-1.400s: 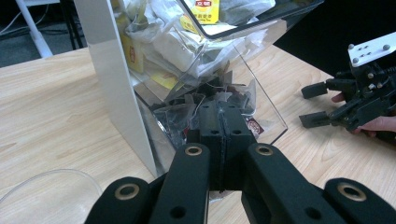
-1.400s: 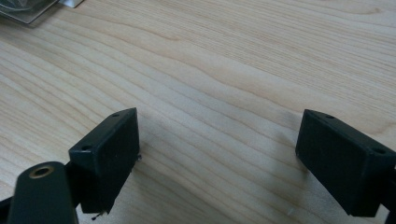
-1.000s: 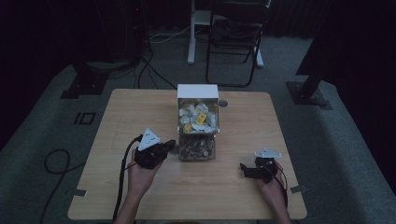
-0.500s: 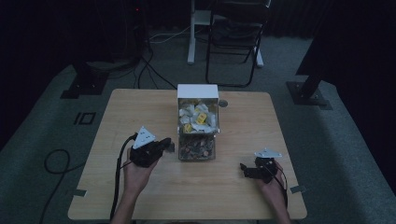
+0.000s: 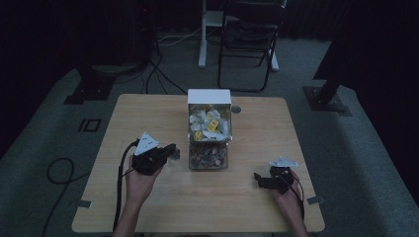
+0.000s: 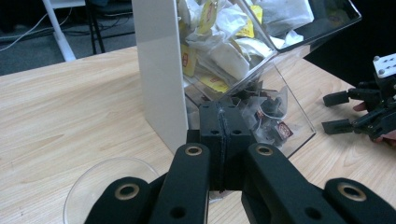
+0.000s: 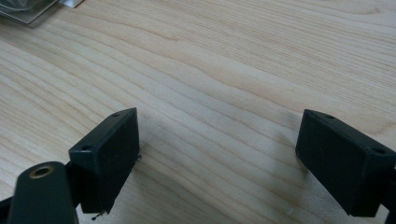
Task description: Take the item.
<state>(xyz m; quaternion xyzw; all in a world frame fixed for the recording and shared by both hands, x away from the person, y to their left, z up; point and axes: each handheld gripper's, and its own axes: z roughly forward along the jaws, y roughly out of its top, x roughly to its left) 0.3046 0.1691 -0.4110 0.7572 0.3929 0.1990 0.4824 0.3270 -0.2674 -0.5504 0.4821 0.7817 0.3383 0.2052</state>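
Observation:
A dispenser box (image 5: 209,101) with a white back and clear front stands mid-table. Its upper bin holds white and yellow sachets (image 6: 219,51), its lower tray dark ones (image 6: 271,112). My left gripper (image 5: 173,152) sits just left of the lower tray, pointing at it. In the left gripper view its jaws (image 6: 223,135) are pressed shut, and I see nothing between them. My right gripper (image 5: 257,178) rests low at the front right, apart from the box. Its jaws (image 7: 217,154) stand wide open over bare wood. It also appears across the table (image 6: 327,112) in the left gripper view.
A clear round disc (image 6: 105,184) lies on the wooden table (image 5: 148,113) beside my left jaws. A small round object (image 5: 236,109) lies right of the box. A folding chair (image 5: 249,39) and stand legs are on the floor behind the table.
My left gripper has drifted slightly left and away from the box's lower tray, still shut. The right gripper has stayed put and open.

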